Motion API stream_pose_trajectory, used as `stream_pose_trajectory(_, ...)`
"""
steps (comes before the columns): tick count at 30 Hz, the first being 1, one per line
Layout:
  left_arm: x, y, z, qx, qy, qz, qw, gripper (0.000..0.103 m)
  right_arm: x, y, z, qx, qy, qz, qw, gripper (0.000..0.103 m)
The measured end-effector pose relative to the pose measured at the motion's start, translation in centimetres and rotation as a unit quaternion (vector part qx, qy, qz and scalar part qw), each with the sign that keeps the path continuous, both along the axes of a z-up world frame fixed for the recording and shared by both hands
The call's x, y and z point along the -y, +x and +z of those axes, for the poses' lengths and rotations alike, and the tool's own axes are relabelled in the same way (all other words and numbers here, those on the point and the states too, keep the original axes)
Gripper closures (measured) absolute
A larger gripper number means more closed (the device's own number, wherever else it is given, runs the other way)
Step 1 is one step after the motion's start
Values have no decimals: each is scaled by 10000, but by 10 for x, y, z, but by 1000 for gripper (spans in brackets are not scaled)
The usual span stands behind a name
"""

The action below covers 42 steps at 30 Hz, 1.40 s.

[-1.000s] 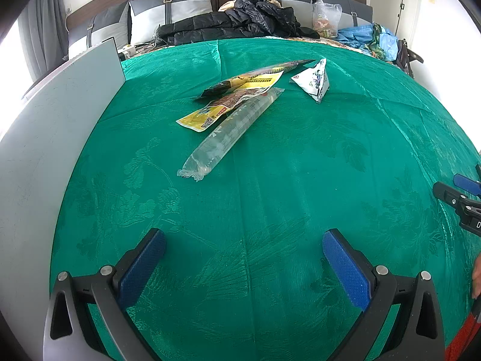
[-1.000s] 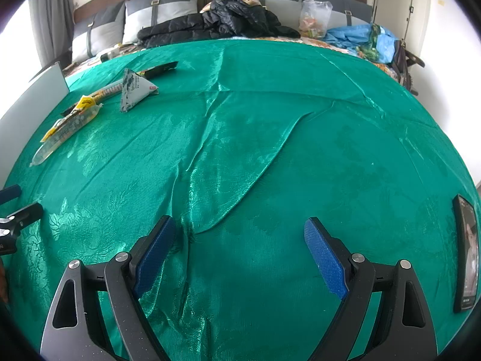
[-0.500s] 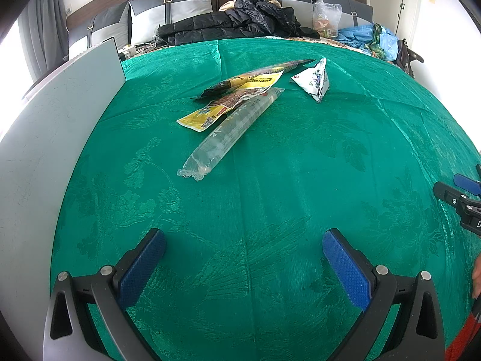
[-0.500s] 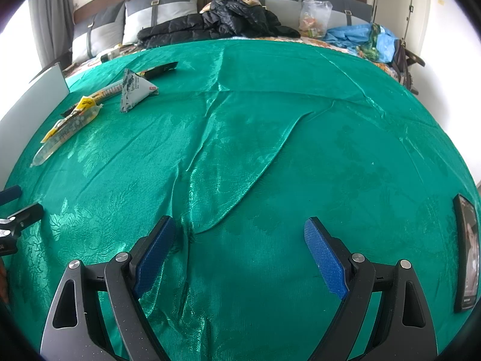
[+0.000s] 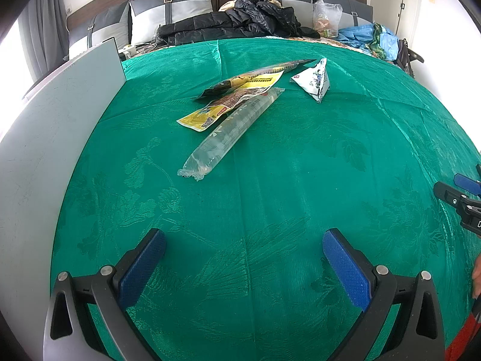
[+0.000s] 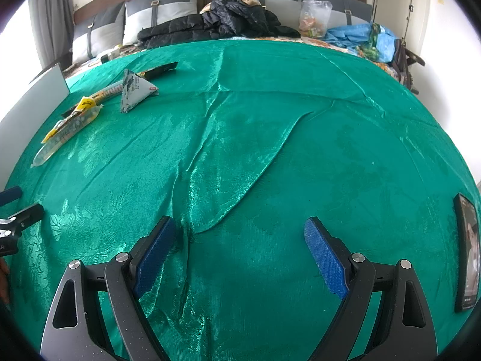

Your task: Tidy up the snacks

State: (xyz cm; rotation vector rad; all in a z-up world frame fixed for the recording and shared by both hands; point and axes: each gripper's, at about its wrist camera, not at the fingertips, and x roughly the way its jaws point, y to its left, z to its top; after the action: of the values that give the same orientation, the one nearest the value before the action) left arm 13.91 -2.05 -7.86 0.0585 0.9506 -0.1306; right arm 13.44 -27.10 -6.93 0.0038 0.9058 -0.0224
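Note:
Several snacks lie together on the green tablecloth [image 5: 270, 180]. A long clear tube packet [image 5: 231, 134] lies nearest, partly over a yellow and brown packet [image 5: 222, 106]. Behind them sits a long dark and yellow packet [image 5: 258, 75], and to the right a white triangular packet [image 5: 314, 81]. My left gripper [image 5: 244, 249] hovers open over bare cloth, well short of the clear tube. My right gripper [image 6: 240, 237] is open too, over a fold in the cloth [image 6: 210, 162]; the triangular packet [image 6: 133, 90] and clear tube [image 6: 64, 132] lie far to its left.
A grey board [image 5: 45, 138] stands along the left edge of the table. A phone [image 6: 467, 249] lies at the right edge. Behind the table is a bed with a black jacket [image 5: 240, 21], a plastic bag [image 5: 326, 18] and blue fabric [image 5: 366, 37].

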Motion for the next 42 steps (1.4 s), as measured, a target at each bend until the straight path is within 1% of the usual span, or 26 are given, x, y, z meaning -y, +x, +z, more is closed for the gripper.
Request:
stream_pose_trajectory(14, 0, 0, 0, -2, 0, 2, 10000, 0, 1, 0, 0, -12, 4, -7, 10000, 13)
stream_pose_trajectory(16, 0, 2, 0, -107, 22, -72, 9999, 0, 1, 0, 0, -14, 6, -7, 10000, 13)
stream_pose_trajectory(17, 0, 6, 1, -320, 35, -195, 9993, 0, 1, 0, 0, -14, 5, -8, 10000, 14)
stream_pose_trajectory(18, -4, 10, 2, -432, 13, -227, 9988, 0, 1, 0, 0, -14, 5, -8, 10000, 13)
stream_pose_trajectory(19, -7, 16, 6, -468, -26, -247, 9986, 1, 1, 0, 0, -14, 5, -8, 10000, 13)
stream_pose_trajectory(22, -19, 38, 30, -337, -206, -234, 9989, 1, 1, 0, 0, -15, 9, -8, 10000, 13)
stream_pose_trajectory(24, -24, 64, 40, -491, -403, -275, 9976, 1, 1, 0, 0, -15, 8, -9, 10000, 13)
stream_pose_trajectory(25, -23, 79, 41, -647, -392, -354, 9965, 1, 1, 0, 0, -15, 10, -8, 10000, 13)
stream_pose_trajectory(26, -21, 90, 40, -727, -293, -424, 9960, 1, 1, 0, 0, -17, 8, -11, 10000, 13)
stream_pose_trajectory(28, -12, 114, 34, -819, 111, -568, 9950, 1, 1, 0, 0, -19, 9, -13, 10000, 13)
stream_pose_trajectory(30, -8, 132, 27, -845, 363, -589, 9940, 5, 1, 0, 0, -20, 10, -14, 10000, 13)
stream_pose_trajectory(31, -8, 139, 25, -875, 361, -568, 9939, 12, 1, 0, 0, -20, 10, -14, 10000, 13)
stream_pose_trajectory(32, -11, 145, 22, -942, 239, -536, 9938, 21, 1, 0, 0, -20, 9, -14, 10000, 13)
stream_pose_trajectory(33, -15, 148, 19, -1051, -123, -559, 9928, 29, 1, 0, 0, -21, 10, -15, 10000, 13)
stream_pose_trajectory(34, -19, 150, 17, -1150, -557, -583, 9901, 46, 1, 0, 0, -22, 9, -15, 10000, 13)
stream_pose_trajectory(35, -22, 148, 19, -1067, -649, -535, 9907, 63, 1, 0, 0, -22, 9, -14, 10000, 13)
stream_pose_trajectory(36, -23, 147, 21, -1069, -845, -555, 9891, 74, 1, 0, 0, -23, 10, -15, 10000, 13)
stream_pose_trajectory(37, -24, 144, 22, -1112, -1057, -541, 9867, 80, 1, 0, 0, -24, 11, -15, 10000, 13)
stream_pose_trajectory(39, -26, 129, 24, -1152, -1319, -440, 9836, 83, 1, 0, 0, -23, 11, -16, 10000, 13)
stream_pose_trajectory(40, -26, 118, 23, -1197, -1492, -420, 9806, 85, 1, 0, 0, -25, 9, -17, 10000, 13)
stream_pose_trajectory(42, -20, 91, 21, -1334, -1727, -442, 9749, 85, 1, 0, 0, -27, 9, -18, 10000, 13)
